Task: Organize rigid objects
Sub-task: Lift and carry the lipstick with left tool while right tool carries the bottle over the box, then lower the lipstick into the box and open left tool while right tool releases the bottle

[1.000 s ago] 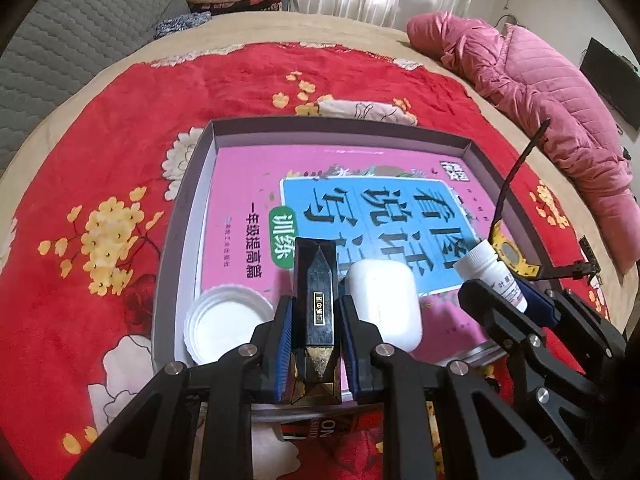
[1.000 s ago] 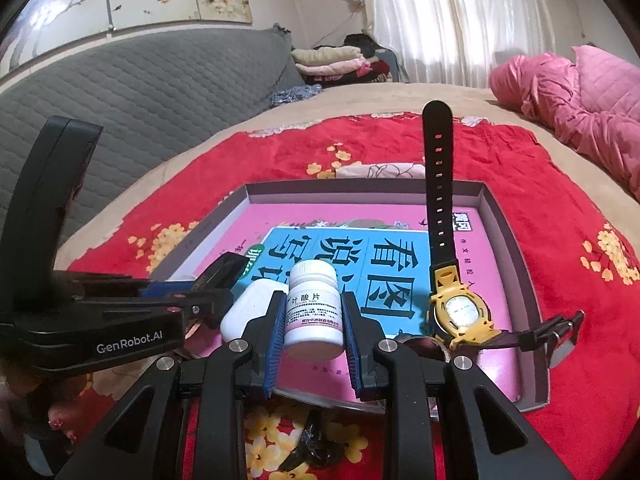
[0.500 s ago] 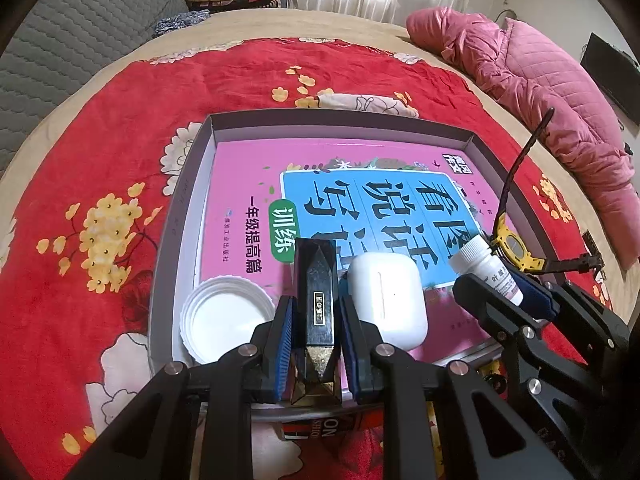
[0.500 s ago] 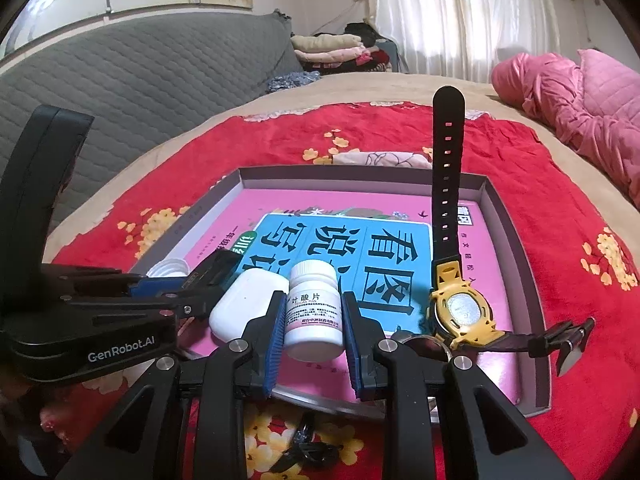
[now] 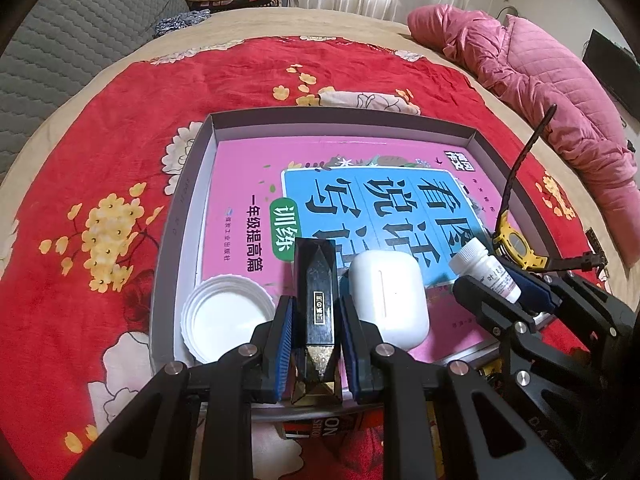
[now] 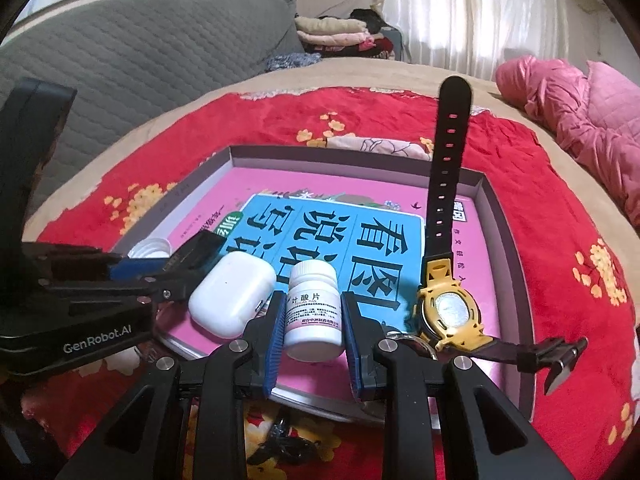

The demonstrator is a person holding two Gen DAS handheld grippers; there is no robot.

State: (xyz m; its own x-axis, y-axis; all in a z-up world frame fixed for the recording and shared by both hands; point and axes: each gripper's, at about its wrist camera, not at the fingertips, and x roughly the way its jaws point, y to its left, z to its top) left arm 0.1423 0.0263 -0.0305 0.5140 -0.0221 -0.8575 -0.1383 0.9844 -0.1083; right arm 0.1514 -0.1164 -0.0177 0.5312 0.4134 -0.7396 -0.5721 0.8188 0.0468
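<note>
Both claws loaded over the grey tray (image 5: 182, 216)

Left claw (image 5: 316, 332) pinches a black faceted case (image 5: 318, 300) beside the white earbud case (image 5: 390, 300); right claw (image 6: 314, 326) pinches a white pill bottle (image 6: 314, 312) above the pink book (image 6: 472, 248), near the yellow watch (image 6: 450, 312).

Crowded along the near edge of the grey tray (image 5: 182, 216): white lid (image 5: 224, 316), black faceted bar (image 5: 318, 304), white earbud case (image 5: 390, 300), pill bottle (image 6: 314, 312) and yellow watch (image 6: 450, 312) side by side, with only narrow gaps between. Upright black strap (image 6: 448, 160) barring the right side. Open over the far half of the pink book (image 5: 340, 160), up to the tray's far wall. Possibly a slim lane between book and left wall, hard to judge.
</note>
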